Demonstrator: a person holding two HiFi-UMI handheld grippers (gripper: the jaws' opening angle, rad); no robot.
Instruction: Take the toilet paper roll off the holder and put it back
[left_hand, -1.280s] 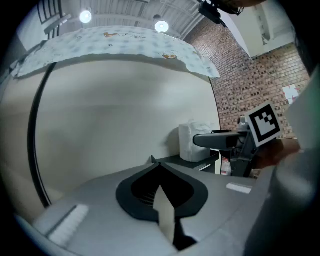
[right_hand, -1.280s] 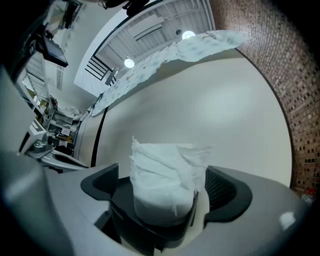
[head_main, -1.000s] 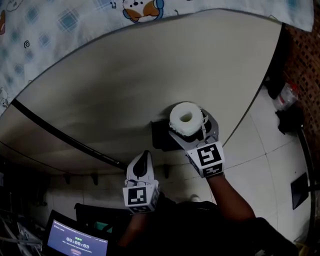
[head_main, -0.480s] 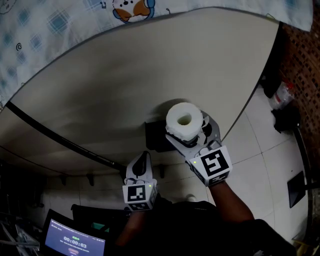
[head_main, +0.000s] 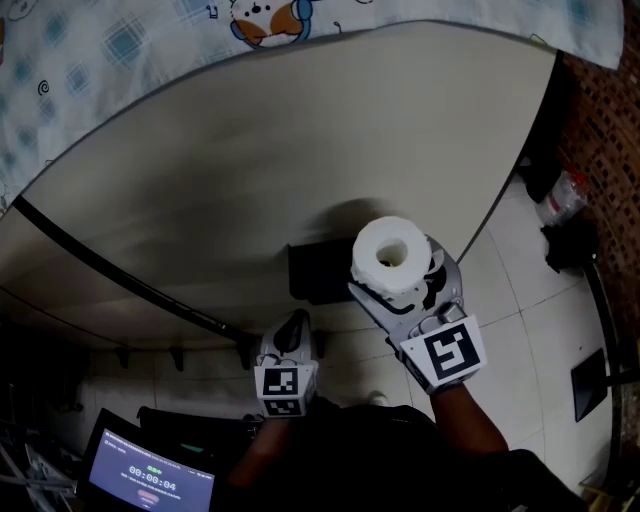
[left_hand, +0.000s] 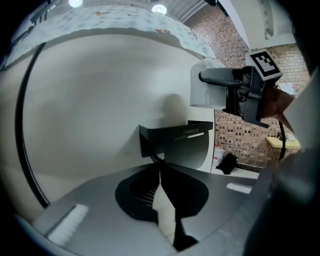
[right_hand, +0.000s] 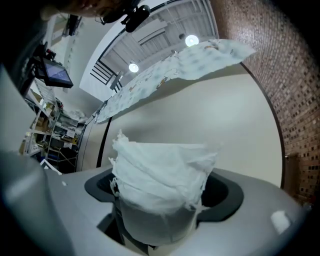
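Note:
A white toilet paper roll (head_main: 390, 254) stands upright between the jaws of my right gripper (head_main: 398, 272), which is shut on it. In the right gripper view the roll (right_hand: 161, 170) fills the gap between the jaws, its outer sheet ragged. The black holder (head_main: 318, 272) is fixed to the beige panel just left of the roll, and the roll is apart from it. My left gripper (head_main: 291, 335) is shut on nothing below the holder. The left gripper view shows the holder (left_hand: 175, 136) ahead of the shut jaws (left_hand: 161, 174), with the roll (left_hand: 204, 90) up to the right.
A black strip (head_main: 120, 282) runs across the beige panel (head_main: 250, 160). A patterned cloth (head_main: 100, 45) hangs along the top. A bottle (head_main: 562, 195) and a dark bag (head_main: 570, 245) lie on the tiled floor at right, by a brick wall (head_main: 612, 120). A lit screen (head_main: 150, 485) sits lower left.
My right gripper has carried the roll to the right, away from the black holder. The left gripper has hardly moved.

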